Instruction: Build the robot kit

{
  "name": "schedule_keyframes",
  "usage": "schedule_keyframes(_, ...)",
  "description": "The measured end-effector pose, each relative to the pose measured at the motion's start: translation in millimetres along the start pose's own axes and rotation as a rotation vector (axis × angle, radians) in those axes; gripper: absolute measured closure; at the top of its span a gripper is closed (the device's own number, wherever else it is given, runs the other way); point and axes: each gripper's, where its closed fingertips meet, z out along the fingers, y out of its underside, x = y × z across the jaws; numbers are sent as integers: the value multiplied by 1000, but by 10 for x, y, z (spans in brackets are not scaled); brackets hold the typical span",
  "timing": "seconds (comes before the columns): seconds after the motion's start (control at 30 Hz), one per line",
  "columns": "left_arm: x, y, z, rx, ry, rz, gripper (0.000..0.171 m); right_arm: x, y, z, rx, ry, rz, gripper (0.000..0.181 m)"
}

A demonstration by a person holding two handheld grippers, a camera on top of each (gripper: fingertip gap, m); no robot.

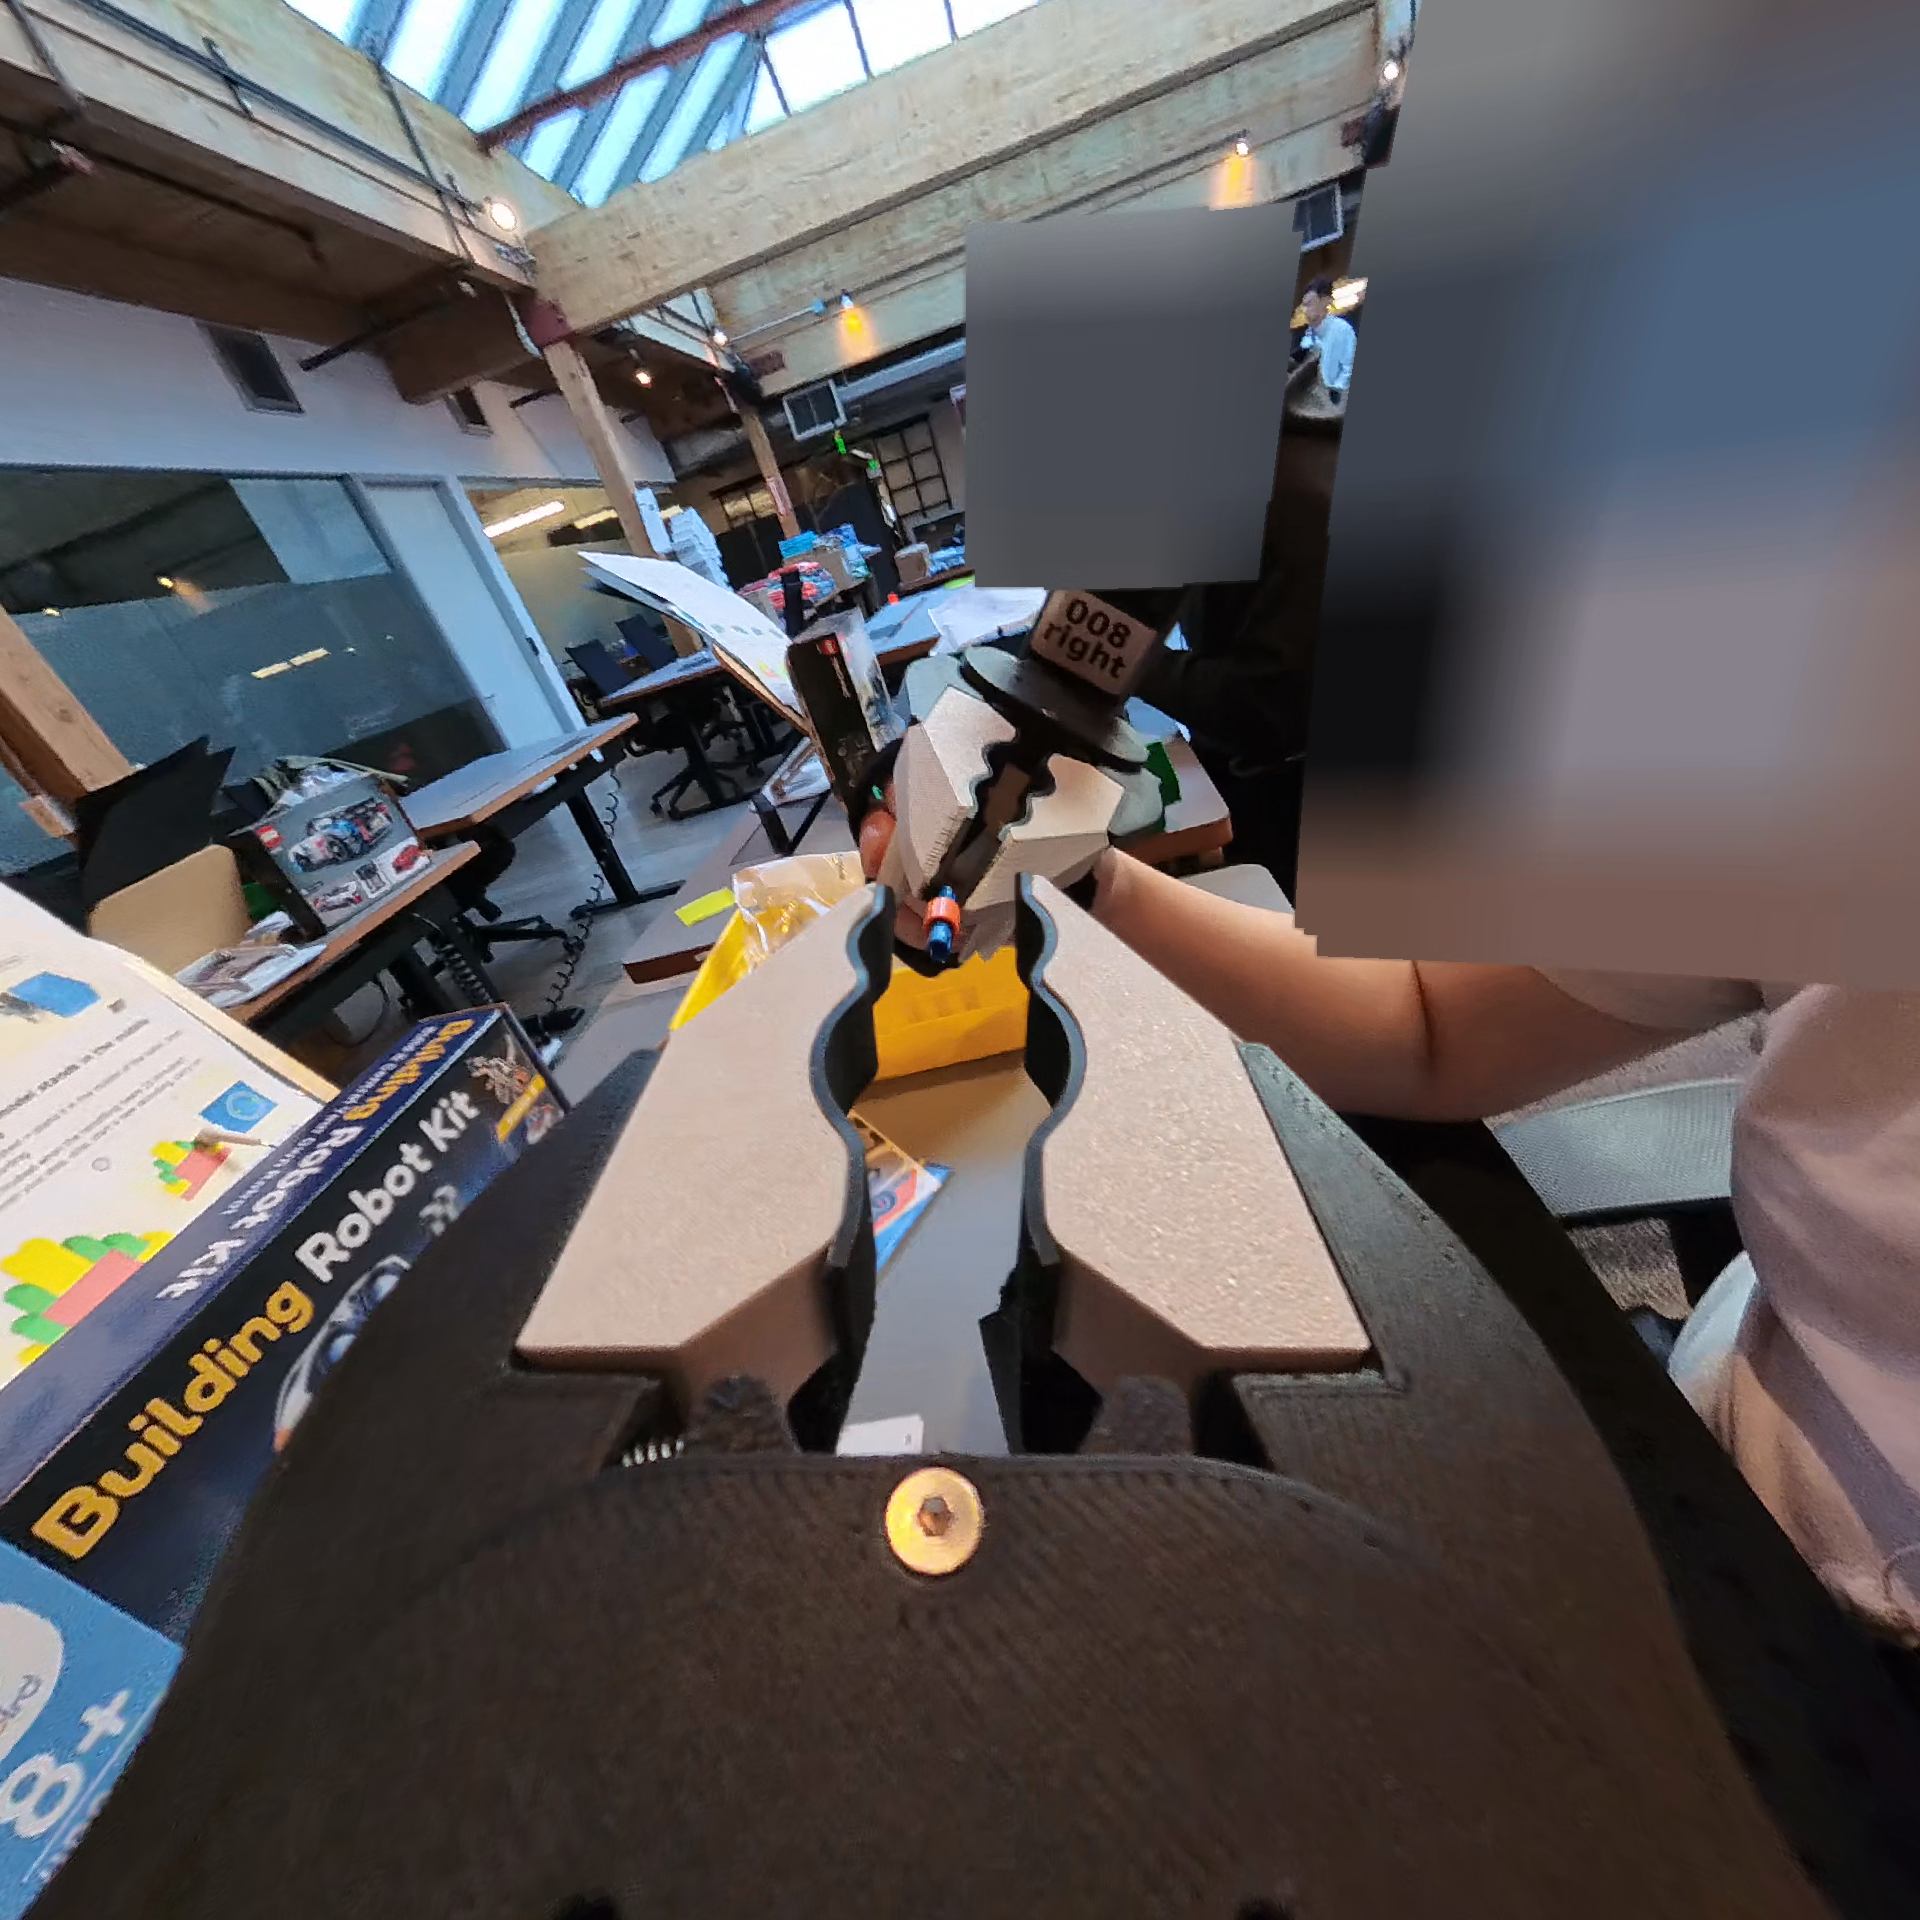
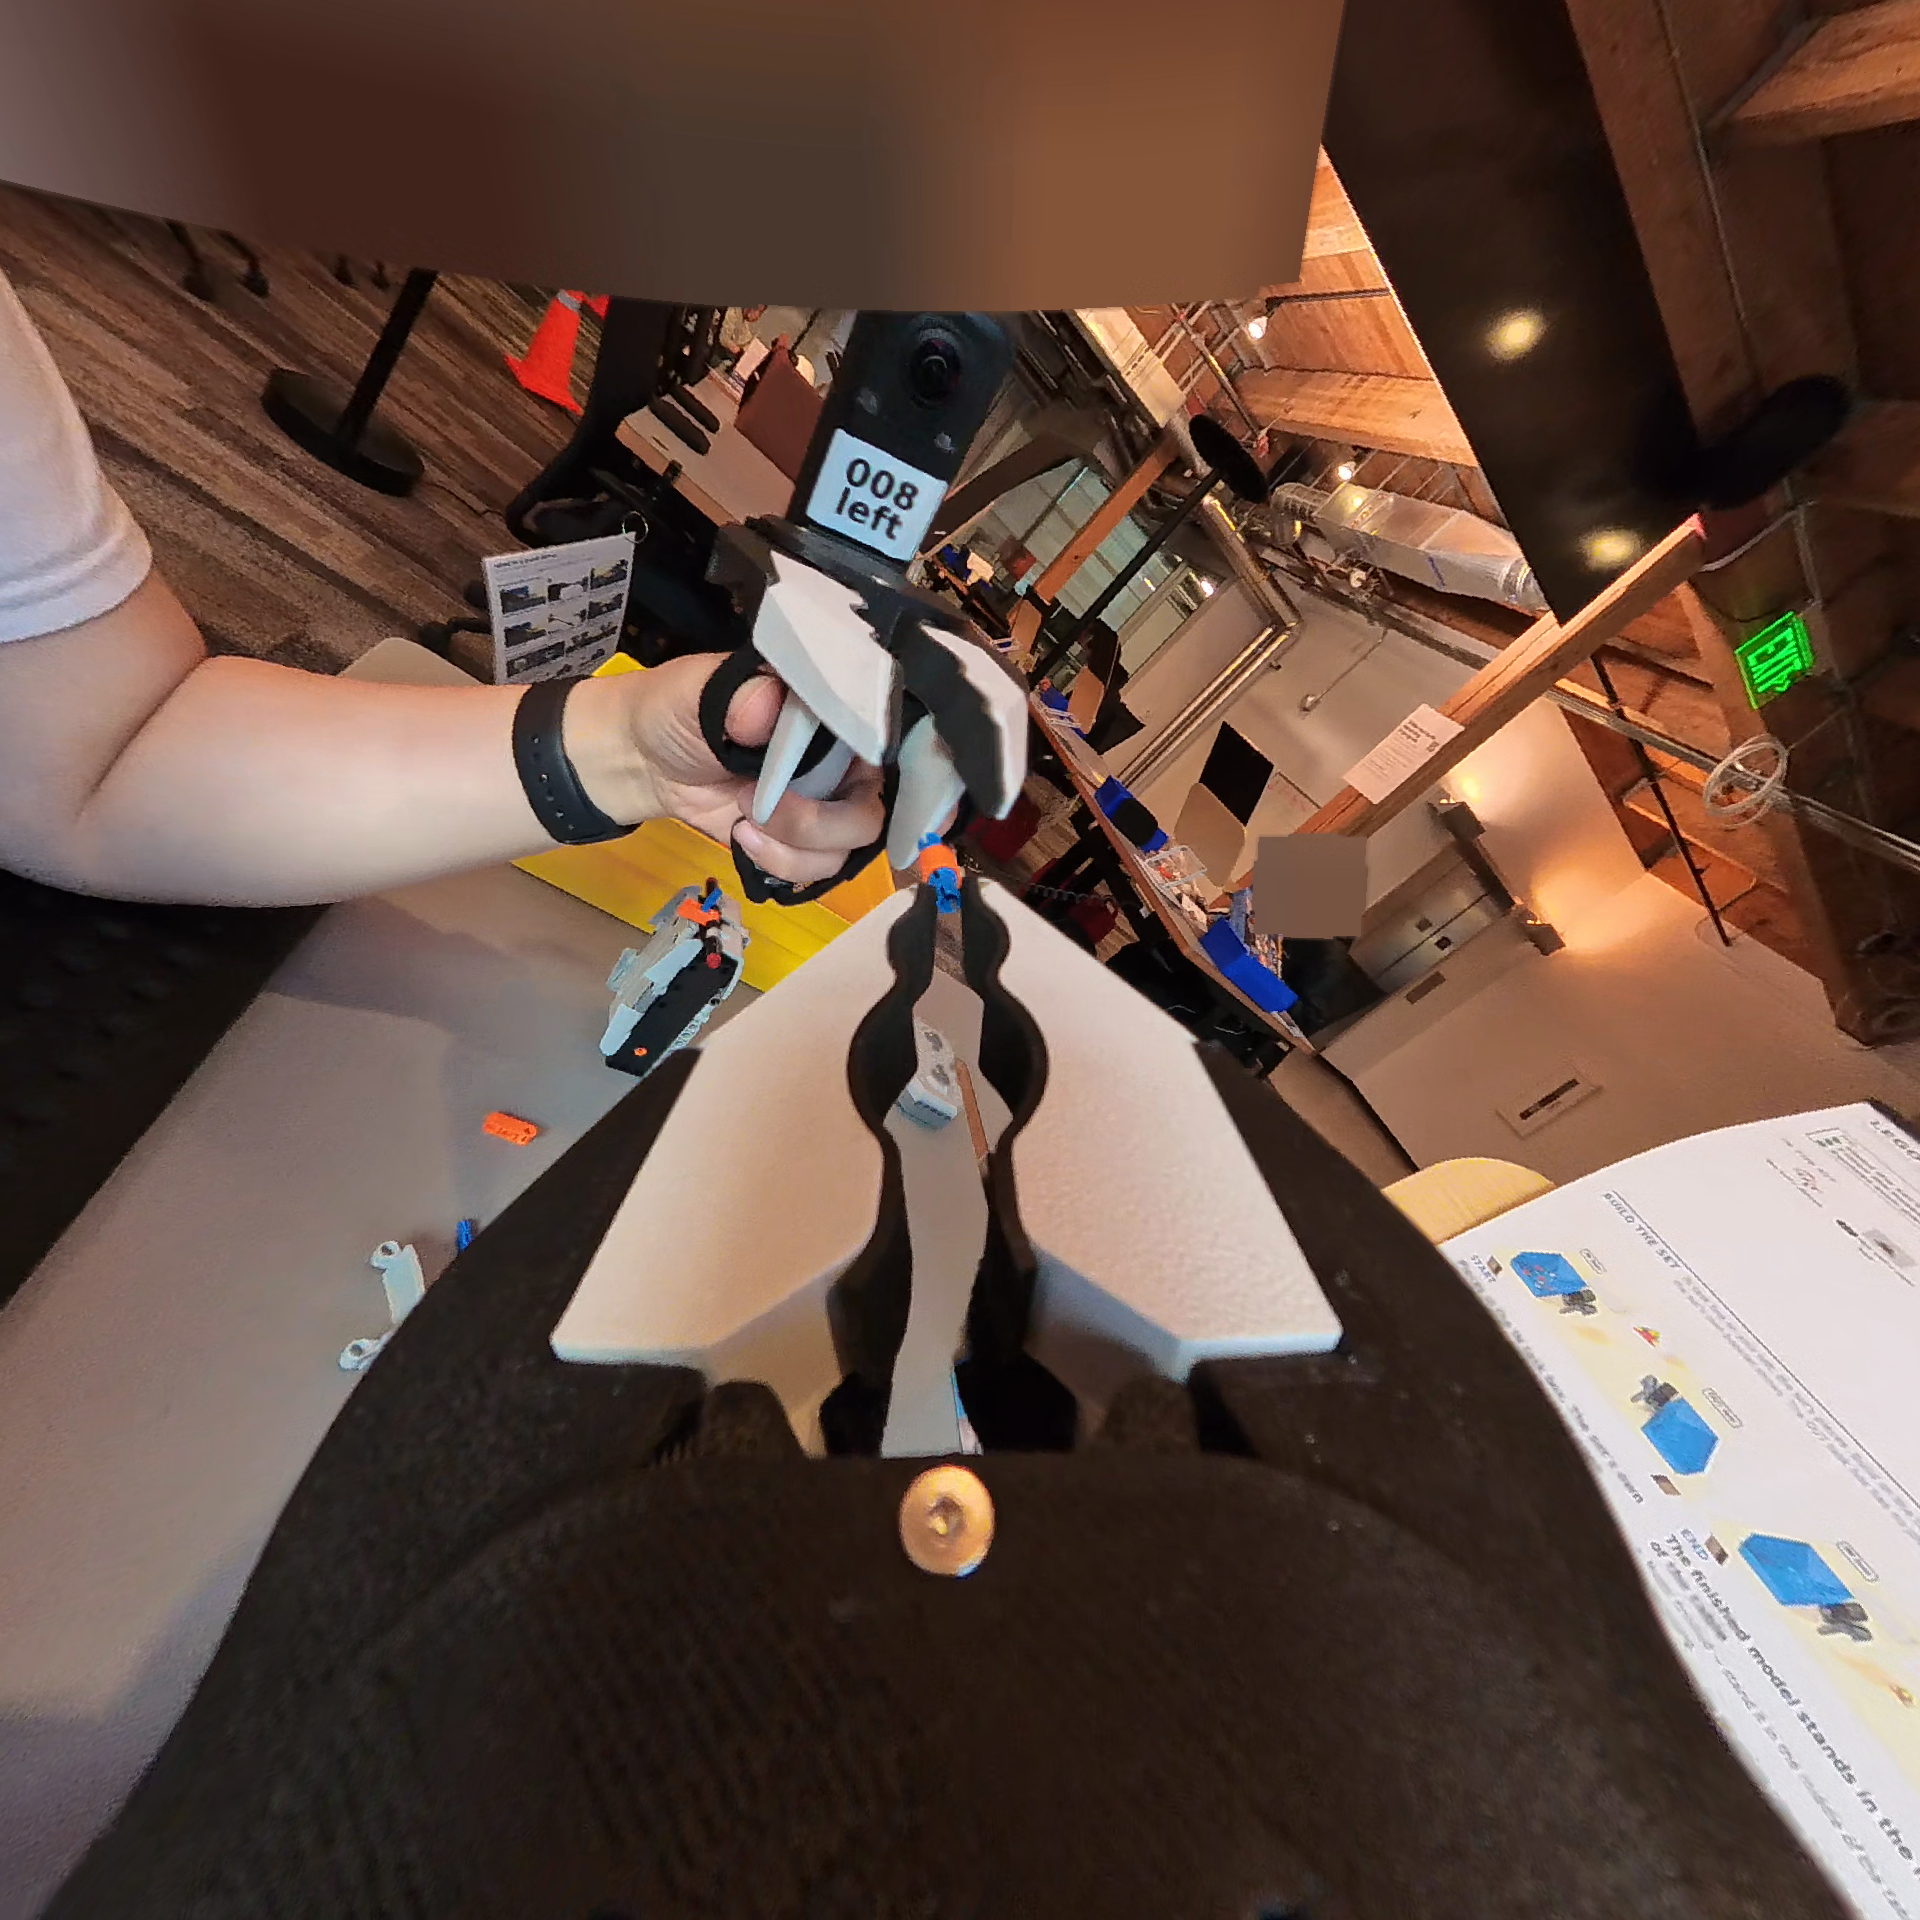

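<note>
Right claw (image 2: pixel 940 899) and left claw (image 1: pixel 951 914) meet, tips apart, at an orange-blue pin (image 2: pixel 940 878); which one grips it is unclear.

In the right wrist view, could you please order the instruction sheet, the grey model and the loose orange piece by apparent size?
1. instruction sheet, though nearest the camera and cut off
2. grey model
3. orange piece

Wrist cameras face each other, close; share blue-orange pin (image 1: pixel 940 920).
</note>
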Motion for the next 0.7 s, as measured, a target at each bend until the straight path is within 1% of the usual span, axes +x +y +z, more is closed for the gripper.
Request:
schedule_keyframes(0.1, -6, 128, 62, -63, -5, 17, 150, -54, 3, -18, 4, -32, 5, 178)
schedule_keyframes(0.17, 39, 150, 103, -66, 22, 16, 152, -92, 35, -21, -11, -58, 4, 178)
schedule_keyframes(0.23, 55, 182, 134, -81, 23, 34, 161, -100, 78, -23, -31, -65, 0, 178)
schedule_keyframes(0.33, 34, 269, 162, -130, -2, 71, 163, -103, 88, -32, -24, -73, 11, 178)
schedule_keyframes(0.57, 36, 231, 165, -94, 6, 56, 167, -99, 78, -37, -13, -68, 13, 178)
schedule_keyframes(0.63, 24, 232, 158, -91, -2, 66, 167, -93, 86, -29, -14, -59, 9, 178)
schedule_keyframes(0.7, 20, 223, 158, -87, -8, 67, 161, -94, 64, -22, 4, -58, 12, 178)
